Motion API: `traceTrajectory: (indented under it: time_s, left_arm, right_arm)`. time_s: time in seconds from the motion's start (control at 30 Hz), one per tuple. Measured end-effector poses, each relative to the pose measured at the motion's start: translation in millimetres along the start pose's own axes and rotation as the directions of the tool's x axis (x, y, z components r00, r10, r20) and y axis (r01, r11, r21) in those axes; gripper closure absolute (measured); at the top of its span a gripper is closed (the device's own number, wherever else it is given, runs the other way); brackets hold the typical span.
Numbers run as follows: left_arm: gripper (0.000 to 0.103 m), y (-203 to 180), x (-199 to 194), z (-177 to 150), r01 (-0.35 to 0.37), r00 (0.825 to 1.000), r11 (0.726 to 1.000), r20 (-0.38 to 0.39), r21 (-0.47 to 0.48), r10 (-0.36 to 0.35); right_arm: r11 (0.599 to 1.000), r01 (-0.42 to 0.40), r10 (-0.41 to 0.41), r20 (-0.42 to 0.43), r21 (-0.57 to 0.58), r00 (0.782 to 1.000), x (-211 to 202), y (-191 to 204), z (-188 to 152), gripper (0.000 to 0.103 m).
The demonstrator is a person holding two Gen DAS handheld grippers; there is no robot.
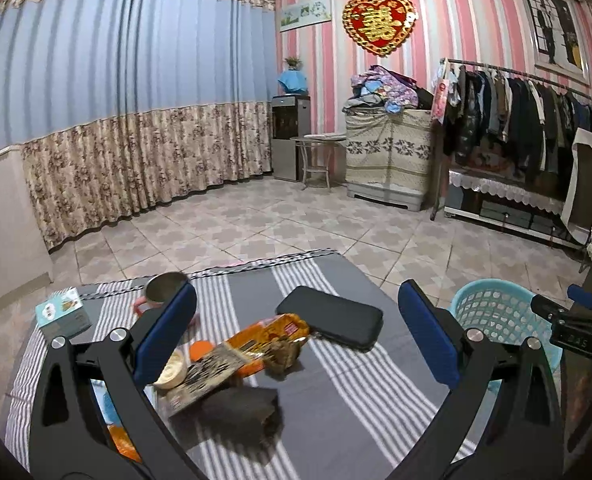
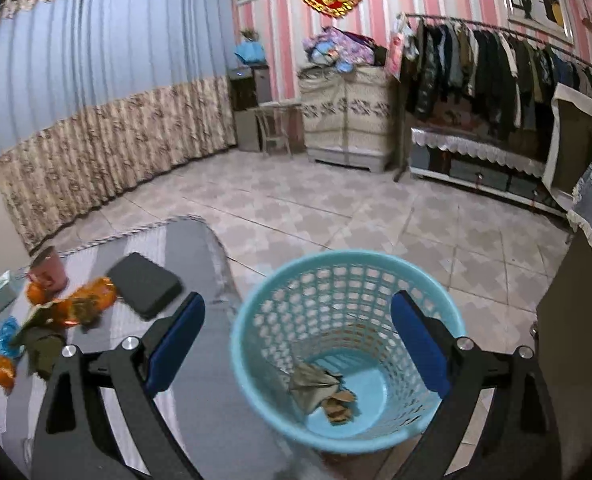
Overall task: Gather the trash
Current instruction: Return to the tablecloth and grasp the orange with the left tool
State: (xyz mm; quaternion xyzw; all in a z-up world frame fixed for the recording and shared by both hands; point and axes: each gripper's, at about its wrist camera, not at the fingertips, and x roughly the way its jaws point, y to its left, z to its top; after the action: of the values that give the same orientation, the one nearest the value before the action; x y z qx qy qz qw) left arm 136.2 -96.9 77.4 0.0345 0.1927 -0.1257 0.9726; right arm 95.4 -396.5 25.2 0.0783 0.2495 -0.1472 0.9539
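Note:
My left gripper is open and empty above the striped table. Between its fingers lie an orange snack wrapper, a crumpled brown scrap and a dark brown paper piece. My right gripper is open and empty, right over the light blue mesh basket. Crumpled brown trash lies at the basket's bottom. The basket also shows in the left wrist view, beside the table's right edge. The wrappers also show in the right wrist view.
On the table are a black case, a pink mug, a small teal box and a round white lid. A clothes rack and cabinet stand along the far wall. A brown cabinet stands at right.

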Motion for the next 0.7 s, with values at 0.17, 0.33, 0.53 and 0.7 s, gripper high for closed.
traceTrajectory:
  time_s: [0.17,0.33,0.53,0.7]
  left_arm:
    - [0.005,27,-19,-13,-0.039,0.999,0.999,0.002,-0.018,0.039]
    - [0.005,57,-33,-29,-0.089,0.996,0.995,-0.011,-0.039,0.088]
    - [0.005,87,-40,-47,-0.136,0.990,0.989,-0.037,-0.059,0.134]
    - [0.005,110,-46,-68,-0.178,0.983,0.981,-0.068,-0.073,0.173]
  right_arm:
    - [0.998,-0.051,0.053,0.032,-0.041,0.998,-18,32,-10,0.011]
    - [0.995,-0.090,0.091,0.030,-0.052,0.995,-22,60,-27,0.011]
    - [0.986,-0.121,0.127,0.048,-0.116,0.991,-24,93,-51,0.011]
    - [0.977,-0.132,0.143,0.054,-0.170,0.988,-29,114,-67,0.011]
